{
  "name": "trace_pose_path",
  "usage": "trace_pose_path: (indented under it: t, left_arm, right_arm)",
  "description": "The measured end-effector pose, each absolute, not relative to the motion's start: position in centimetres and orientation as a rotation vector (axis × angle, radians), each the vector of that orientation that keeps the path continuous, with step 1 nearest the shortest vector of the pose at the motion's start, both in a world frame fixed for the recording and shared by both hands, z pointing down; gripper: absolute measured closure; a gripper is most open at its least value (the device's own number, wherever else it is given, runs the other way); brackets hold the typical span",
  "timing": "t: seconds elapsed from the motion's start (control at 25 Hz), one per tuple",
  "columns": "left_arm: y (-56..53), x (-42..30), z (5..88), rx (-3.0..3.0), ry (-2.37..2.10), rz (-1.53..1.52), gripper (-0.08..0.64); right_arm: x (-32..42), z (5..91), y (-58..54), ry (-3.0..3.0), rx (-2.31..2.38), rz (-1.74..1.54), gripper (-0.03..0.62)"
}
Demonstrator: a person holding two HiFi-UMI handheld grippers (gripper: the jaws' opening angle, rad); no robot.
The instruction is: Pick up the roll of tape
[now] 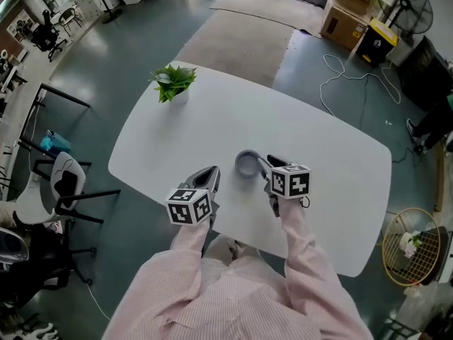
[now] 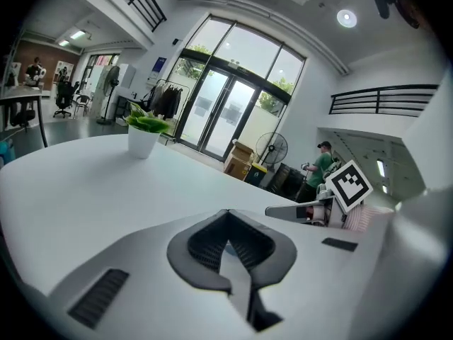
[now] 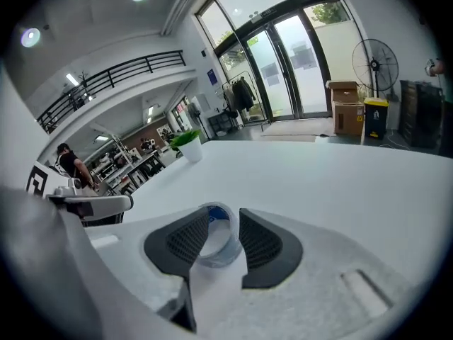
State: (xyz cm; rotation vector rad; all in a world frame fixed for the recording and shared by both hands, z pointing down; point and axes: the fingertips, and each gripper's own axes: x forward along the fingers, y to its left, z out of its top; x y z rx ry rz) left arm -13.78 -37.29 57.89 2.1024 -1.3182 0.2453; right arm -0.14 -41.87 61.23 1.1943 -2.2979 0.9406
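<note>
Two grippers are hanging low over the white table (image 1: 322,144). The right gripper (image 1: 271,163) is holding its jaws partly apart, and the roll of tape (image 3: 228,241) is lying on the table between their tips; contact is unclear. Beside it, the left gripper (image 1: 211,173) is keeping its jaws together, empty.

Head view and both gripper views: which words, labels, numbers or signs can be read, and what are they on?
None can be read.
Left marker cube, right marker cube: square patterns only, no letters.
Blue wall sign: too small to read.
Roll of tape: blue patch inside, blurred.
Cardboard box: no legible print.
</note>
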Motion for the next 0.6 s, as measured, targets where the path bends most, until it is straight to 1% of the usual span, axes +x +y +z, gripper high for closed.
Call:
trace_pose_path:
  t: [0.6]
  left_arm:
    - [-40.1, -12.9, 62.0, 2.036, -1.251, 0.270, 0.560]
  right_arm:
    - [-2.1, 67.1, -44.0, -2.128, 1.076, 1.010, 0.463]
